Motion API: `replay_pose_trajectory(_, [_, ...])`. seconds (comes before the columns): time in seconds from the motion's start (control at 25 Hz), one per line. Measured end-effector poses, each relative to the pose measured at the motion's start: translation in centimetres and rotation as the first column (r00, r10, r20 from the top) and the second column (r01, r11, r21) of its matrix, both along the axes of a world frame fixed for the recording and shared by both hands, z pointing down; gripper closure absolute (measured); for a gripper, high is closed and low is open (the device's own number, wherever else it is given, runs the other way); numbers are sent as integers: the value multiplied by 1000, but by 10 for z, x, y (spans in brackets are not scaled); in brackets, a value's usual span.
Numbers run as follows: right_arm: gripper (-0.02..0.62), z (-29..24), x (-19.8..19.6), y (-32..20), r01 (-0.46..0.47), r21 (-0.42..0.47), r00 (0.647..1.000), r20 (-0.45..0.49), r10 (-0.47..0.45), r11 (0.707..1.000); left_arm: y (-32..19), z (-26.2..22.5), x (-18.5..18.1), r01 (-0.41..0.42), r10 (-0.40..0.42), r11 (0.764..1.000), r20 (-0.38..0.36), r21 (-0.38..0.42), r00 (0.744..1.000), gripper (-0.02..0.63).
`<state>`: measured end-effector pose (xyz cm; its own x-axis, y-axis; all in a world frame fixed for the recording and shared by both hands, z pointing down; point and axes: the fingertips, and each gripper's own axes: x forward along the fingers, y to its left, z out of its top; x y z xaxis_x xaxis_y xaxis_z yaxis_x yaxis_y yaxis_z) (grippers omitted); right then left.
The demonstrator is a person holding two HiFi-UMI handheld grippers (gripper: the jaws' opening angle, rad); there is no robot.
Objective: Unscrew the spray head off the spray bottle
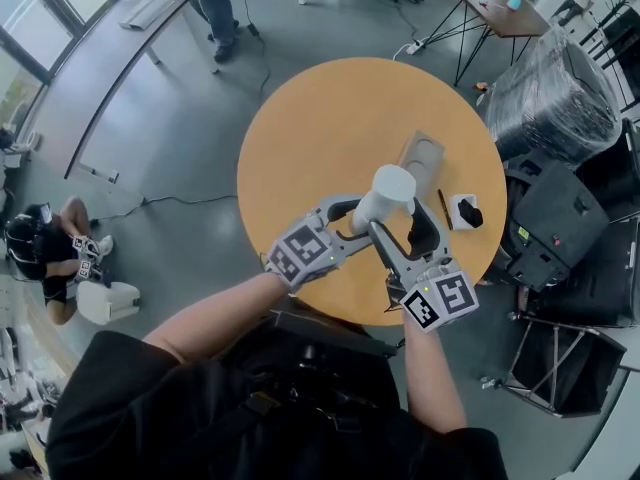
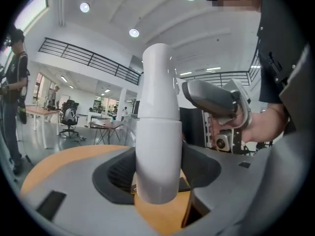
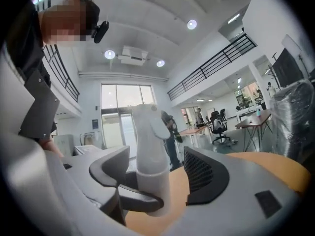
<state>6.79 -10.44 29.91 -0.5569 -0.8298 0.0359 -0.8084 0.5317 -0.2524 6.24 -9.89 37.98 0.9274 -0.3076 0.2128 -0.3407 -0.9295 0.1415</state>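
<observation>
We hold one spray bottle [image 1: 392, 193] over one round table [image 1: 300, 138]: our left gripper [image 2: 156, 177], from eight o'clock, clamps it; our right gripper [image 3: 158, 177], from five o'clock, gapes around it.

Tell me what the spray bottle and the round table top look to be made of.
The spray bottle is probably plastic: opaque white, smooth, with a soft sheen and a moulded line ringing its body. The table top looks like wood or wood-look laminate: matt tan and even in colour, with no grain visible from here.
</observation>
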Motion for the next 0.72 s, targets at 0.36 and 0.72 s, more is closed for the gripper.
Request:
replay_pose_trajectory(0.36, [284, 2, -4, -30, -98, -36, 993, -75, 96, 994, -17, 1, 18, 99, -100, 995, 52, 22, 994, 299])
replay_pose_trajectory(0.72, [339, -13, -13, -17, 120, 23, 992, -40, -119, 993, 0, -8, 17, -71, 71, 997, 0, 25, 997, 301])
